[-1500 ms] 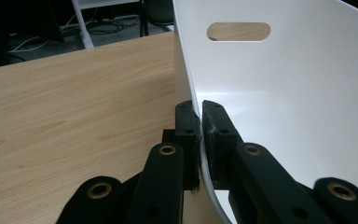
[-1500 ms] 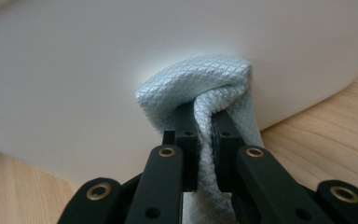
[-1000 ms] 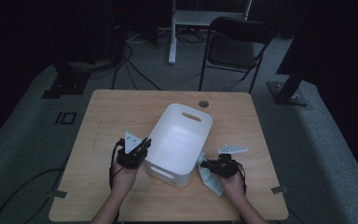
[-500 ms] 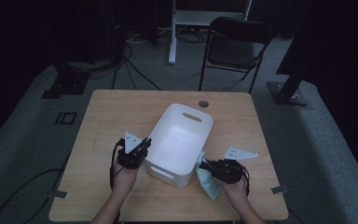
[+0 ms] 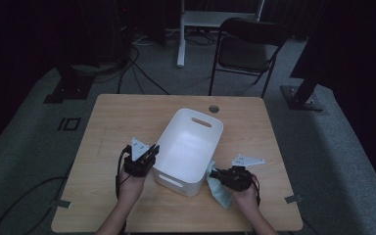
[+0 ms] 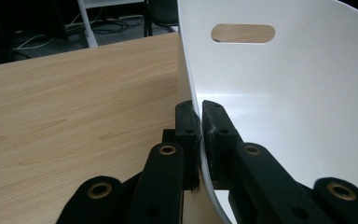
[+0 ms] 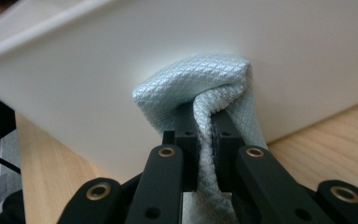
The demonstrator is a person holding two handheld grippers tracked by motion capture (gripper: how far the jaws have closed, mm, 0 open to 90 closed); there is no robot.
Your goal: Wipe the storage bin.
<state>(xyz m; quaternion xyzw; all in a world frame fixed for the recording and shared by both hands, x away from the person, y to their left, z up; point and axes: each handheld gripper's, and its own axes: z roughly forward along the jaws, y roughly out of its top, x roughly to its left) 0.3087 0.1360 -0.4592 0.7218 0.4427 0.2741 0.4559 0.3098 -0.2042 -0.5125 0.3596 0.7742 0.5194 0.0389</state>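
Wooden table [image 5: 117, 122]: left gripper [image 5: 147, 155] pinches bin [image 5: 191, 142] wall, right gripper [image 5: 216, 173] clamps cloth [image 5: 220, 193] (unlabelled).

Left gripper [image 5: 149, 152] and right gripper [image 5: 216, 173]: black bodies, each topped with a grey three-cornered plate and trailing a black cable. Jaws are matte black flat bars with brass-ringed pivot holes and small plain screw holes; blocky black pads at the tips. Forearms bare, no sleeves visible.

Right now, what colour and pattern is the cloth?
Pale blue cloth with a diamond weave, clearest in the right gripper view.
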